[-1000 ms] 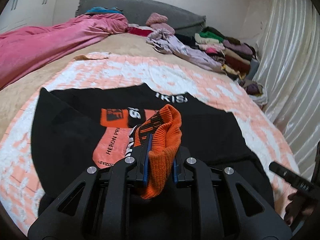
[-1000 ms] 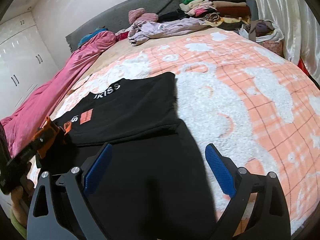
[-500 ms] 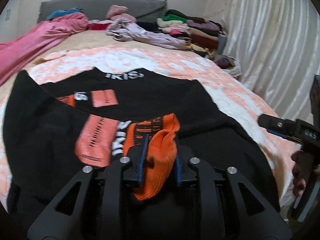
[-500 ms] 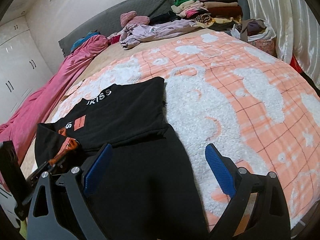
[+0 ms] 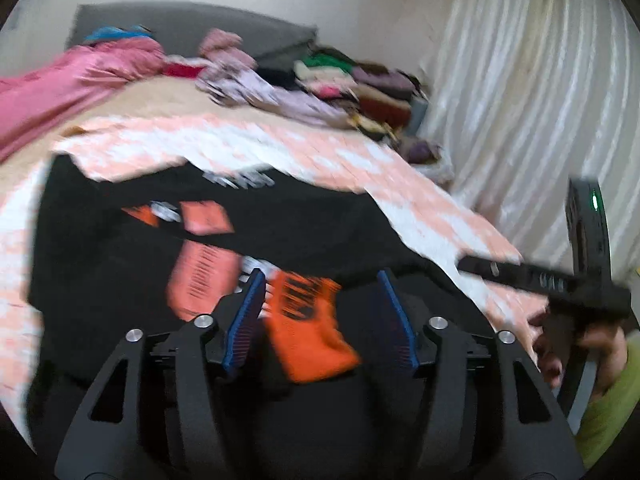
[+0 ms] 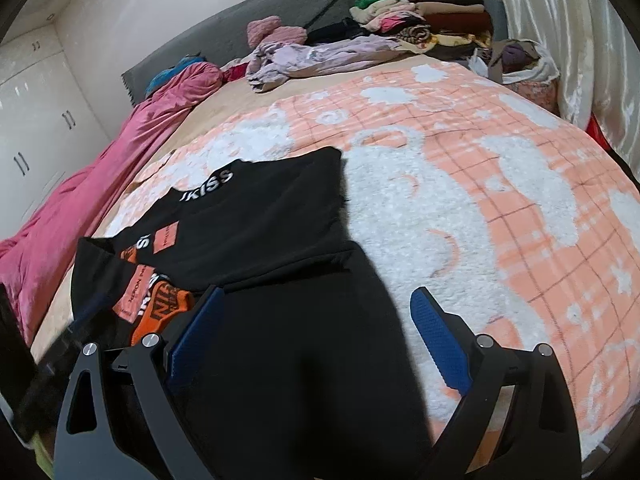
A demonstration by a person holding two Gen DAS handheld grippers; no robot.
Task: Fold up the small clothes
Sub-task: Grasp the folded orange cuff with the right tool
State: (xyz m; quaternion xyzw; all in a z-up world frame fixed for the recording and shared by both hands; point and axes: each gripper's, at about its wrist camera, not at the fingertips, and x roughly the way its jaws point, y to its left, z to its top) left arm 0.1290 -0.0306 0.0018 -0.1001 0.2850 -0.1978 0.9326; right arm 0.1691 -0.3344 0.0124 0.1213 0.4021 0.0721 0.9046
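Black sweatshirt (image 6: 256,232) on bed (image 6: 500,184): sleeve folded in, orange cuff (image 5: 308,328) just released, my left hand-held gripper (image 5: 320,320) opening; right hand-held gripper (image 6: 316,336) open, empty. Folds remain.

A black sweatshirt (image 6: 256,232) with white lettering and orange patches lies flat on the bed's blanket, partly folded. Its sleeve is laid across the front, the orange ribbed cuff (image 5: 308,332) resting on the black cloth.
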